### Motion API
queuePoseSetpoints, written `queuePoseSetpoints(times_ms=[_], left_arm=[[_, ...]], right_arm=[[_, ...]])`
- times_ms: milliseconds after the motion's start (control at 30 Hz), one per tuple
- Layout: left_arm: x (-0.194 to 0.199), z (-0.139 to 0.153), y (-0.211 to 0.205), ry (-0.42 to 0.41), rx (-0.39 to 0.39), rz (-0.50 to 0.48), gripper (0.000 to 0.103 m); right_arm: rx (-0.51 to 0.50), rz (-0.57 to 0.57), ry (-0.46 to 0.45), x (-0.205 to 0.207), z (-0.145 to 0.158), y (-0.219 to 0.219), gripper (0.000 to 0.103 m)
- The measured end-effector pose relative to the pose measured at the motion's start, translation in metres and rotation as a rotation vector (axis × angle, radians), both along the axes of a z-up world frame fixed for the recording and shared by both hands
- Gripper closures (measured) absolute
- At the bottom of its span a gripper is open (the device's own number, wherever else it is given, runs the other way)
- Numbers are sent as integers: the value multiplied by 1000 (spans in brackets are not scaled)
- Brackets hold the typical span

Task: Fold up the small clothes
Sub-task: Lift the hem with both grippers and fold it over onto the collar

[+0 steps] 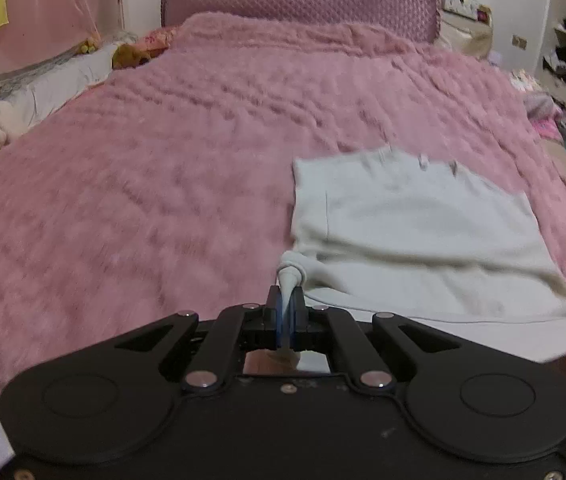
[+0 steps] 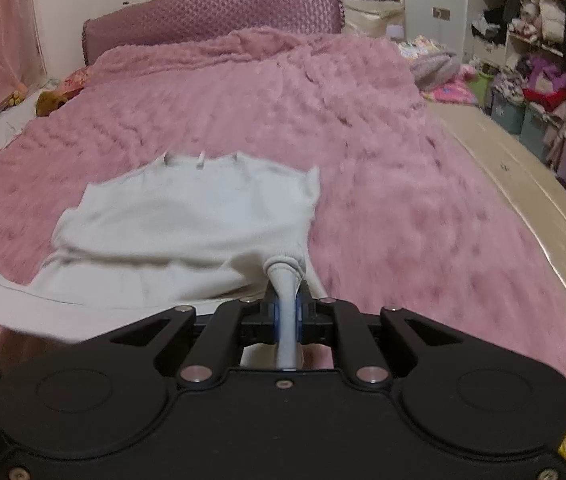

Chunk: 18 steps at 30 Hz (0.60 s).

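Pink fluffy bedspread (image 1: 143,184) over the whole bed, purple quilted headboard (image 1: 299,0) at the far end, cluttered shelves (image 2: 543,60) to the right. Pale garment (image 1: 415,232) spread near the foot, its near edge lifted. Left gripper (image 1: 285,312) and right gripper (image 2: 287,314) each pinched tight on a near corner; mid-fold, probably; next, carrying both corners evenly to the far edge.

Open pink blanket (image 1: 143,168) is left free beyond and left of the white garment (image 1: 415,236); the far end is closed by the headboard (image 1: 299,0).
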<state>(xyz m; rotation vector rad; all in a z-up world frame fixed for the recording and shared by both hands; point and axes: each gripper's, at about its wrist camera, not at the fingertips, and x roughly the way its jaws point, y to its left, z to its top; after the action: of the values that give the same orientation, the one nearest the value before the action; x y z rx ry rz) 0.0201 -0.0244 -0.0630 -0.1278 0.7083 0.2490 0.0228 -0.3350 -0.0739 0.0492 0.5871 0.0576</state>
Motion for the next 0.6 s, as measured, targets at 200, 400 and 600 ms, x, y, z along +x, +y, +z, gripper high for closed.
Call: queuePoseSetpoints(times_ms=[200,400,600], left_arm=[[92,-11,15,-39,-10,11,101],[178,-30,20,-37,41,27,101],[238,-48,18,-19,79,37,101]], right_arm=[[-39,-22,-35,79,-5,13,101],[-65,-8,-34,160,-22,22,101],[-81,-16,-19,222,-34,26,101]])
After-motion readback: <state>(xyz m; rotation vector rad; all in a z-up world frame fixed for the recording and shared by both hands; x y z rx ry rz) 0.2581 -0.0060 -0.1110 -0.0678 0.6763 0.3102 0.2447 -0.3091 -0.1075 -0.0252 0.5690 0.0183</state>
